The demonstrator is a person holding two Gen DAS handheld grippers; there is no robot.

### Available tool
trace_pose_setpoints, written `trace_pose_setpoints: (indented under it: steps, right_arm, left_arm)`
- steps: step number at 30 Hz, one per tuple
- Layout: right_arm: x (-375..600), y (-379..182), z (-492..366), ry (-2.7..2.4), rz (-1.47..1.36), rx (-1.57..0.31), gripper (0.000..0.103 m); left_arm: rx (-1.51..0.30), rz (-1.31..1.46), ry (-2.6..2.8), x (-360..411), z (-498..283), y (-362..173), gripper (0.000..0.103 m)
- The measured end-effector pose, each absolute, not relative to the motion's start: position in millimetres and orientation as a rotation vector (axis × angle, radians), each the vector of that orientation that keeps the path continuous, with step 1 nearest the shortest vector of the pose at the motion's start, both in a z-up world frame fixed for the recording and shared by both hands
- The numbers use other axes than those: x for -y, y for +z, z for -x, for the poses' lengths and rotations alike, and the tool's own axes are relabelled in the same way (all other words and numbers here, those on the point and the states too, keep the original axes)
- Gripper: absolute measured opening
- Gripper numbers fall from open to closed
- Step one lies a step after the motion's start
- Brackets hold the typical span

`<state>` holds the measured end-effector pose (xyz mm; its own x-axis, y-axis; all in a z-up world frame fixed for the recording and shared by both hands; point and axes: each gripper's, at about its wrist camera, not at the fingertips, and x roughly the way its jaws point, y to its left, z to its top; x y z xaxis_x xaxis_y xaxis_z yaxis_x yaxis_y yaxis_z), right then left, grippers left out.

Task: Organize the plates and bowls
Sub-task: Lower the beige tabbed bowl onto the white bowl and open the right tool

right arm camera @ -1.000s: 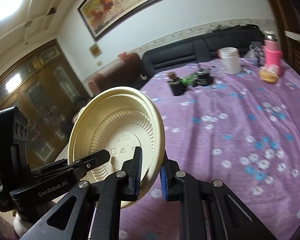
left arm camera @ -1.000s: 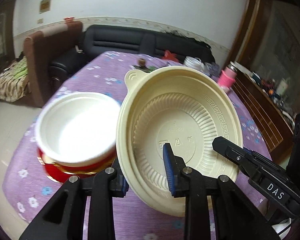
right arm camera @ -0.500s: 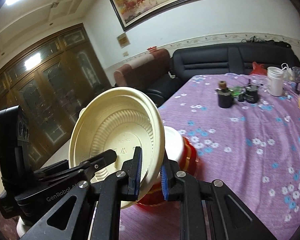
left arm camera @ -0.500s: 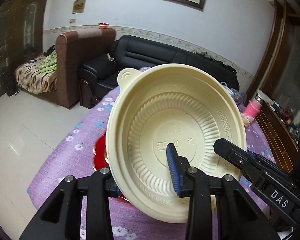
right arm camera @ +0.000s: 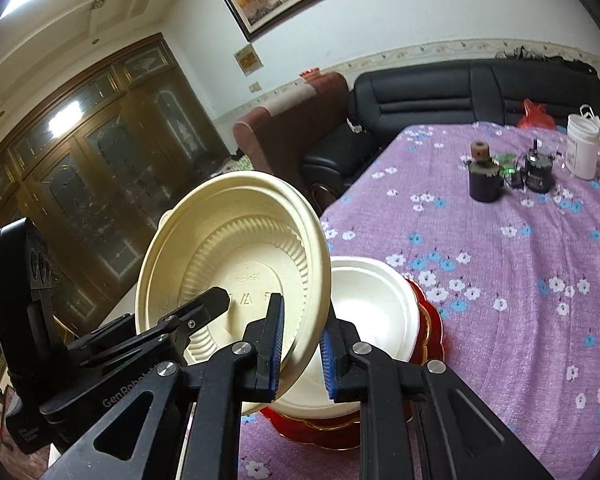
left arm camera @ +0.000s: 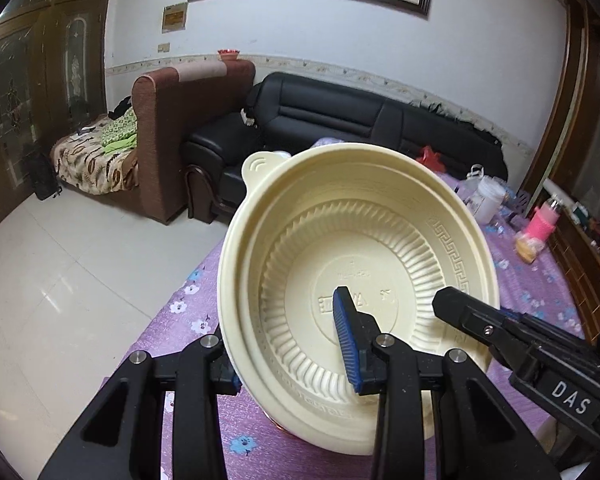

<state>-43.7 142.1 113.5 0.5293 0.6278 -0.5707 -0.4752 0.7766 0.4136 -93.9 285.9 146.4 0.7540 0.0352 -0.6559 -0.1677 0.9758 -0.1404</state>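
Note:
A cream plastic bowl (left arm camera: 360,240) with a ribbed wall is held up on edge, its inside facing both cameras. My right gripper (right arm camera: 300,332) is shut on the rim of this bowl (right arm camera: 228,240). My left gripper (left arm camera: 286,344) straddles the opposite rim, one finger behind the wall and the blue pad (left arm camera: 346,340) inside, standing off the wall. Just behind the held bowl, a white bowl (right arm camera: 372,300) sits on red plates (right arm camera: 428,320) near the table corner. The stack is hidden in the left wrist view.
The table has a purple flowered cloth (right arm camera: 500,260). Its edge drops to tiled floor (left arm camera: 80,260) on the left. A dark cup (right arm camera: 485,184), a white tub (right arm camera: 582,146) and a pink bottle (left arm camera: 544,220) stand far back. A black sofa (left arm camera: 340,120) lies beyond.
Both grippers carried the cream bowl leftward to the table corner, beside the white bowl stack. The left gripper's fingers spread wider around the rim. The right grip is unchanged.

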Motion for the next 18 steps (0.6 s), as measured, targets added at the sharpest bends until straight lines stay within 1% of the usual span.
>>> trace_pose_setpoints:
  steps: [10,13,15,18]
  right_arm:
    - [-135.7,95.2,25.1,0.595,-0.205,-0.82,0.019]
    - [-133.9,91.8,21.2,0.569,-0.19,-0.822,0.019]
    - [-135.6,89.9,19.1,0.552,-0.164,-0.823,0.019]
    - [-137.6,83.0,16.0,0.532,-0.139,-0.829,0.021]
  left_arm:
    - [-0.766,0.119,0.117,-274.3,68.8,127.2,0.036]
    - [-0.781,0.126,0.11,-273.7,65.7,124.7,0.04]
    - [-0.786,0.15,0.108,-276.0,64.9,123.8,0.047]
    - [-0.772,0.195,0.118,-284.6,69.0,125.5,0.053]
